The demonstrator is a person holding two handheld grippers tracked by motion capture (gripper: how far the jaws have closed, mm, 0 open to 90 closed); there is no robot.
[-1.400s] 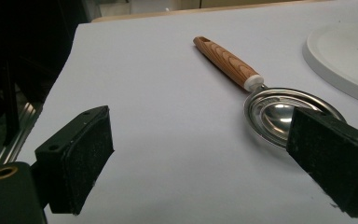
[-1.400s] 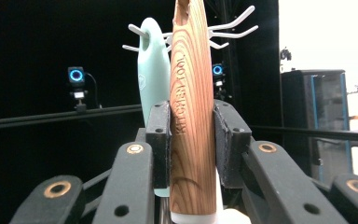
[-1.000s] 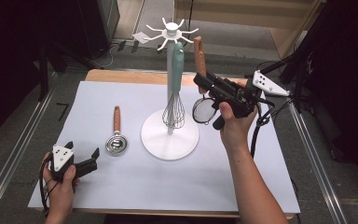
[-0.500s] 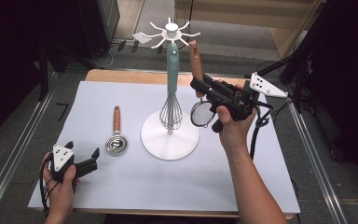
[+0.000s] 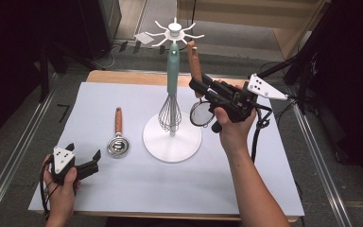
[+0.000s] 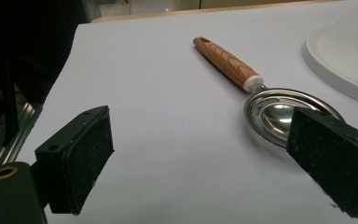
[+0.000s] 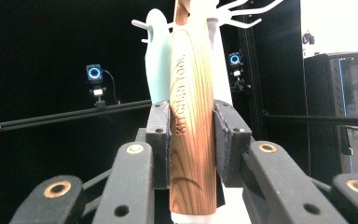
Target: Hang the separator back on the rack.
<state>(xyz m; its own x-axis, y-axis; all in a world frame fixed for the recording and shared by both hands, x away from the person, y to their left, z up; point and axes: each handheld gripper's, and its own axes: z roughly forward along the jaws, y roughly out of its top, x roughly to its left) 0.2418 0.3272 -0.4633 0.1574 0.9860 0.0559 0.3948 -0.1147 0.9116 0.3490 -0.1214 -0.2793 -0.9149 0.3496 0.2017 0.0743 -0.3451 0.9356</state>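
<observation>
A white utensil stand [image 5: 172,142] with a crown of hooks [image 5: 175,30] holds a teal-handled whisk [image 5: 170,113]. My right gripper [image 5: 197,87] is shut on the wooden handle [image 5: 193,59] of a mesh strainer [image 5: 201,114], held upright just right of the pole. In the right gripper view both pads clamp that handle [image 7: 191,130], with the teal handle [image 7: 157,56] and hooks [image 7: 242,9] behind. A wooden-handled metal spoon [image 5: 118,142] lies on the mat. My left gripper [image 5: 92,163] rests open at the front left, the spoon's bowl [image 6: 279,109] just beyond its jaws.
A pale grey mat [image 5: 123,198] covers the wooden table. The stand's round base [image 6: 345,60] lies to the right of the spoon. Metal rails run along both table sides, and cables trail from the right gripper.
My right gripper has edged slightly left toward the stand's pole, carrying the strainer. The left gripper and the spoon have stayed put.
</observation>
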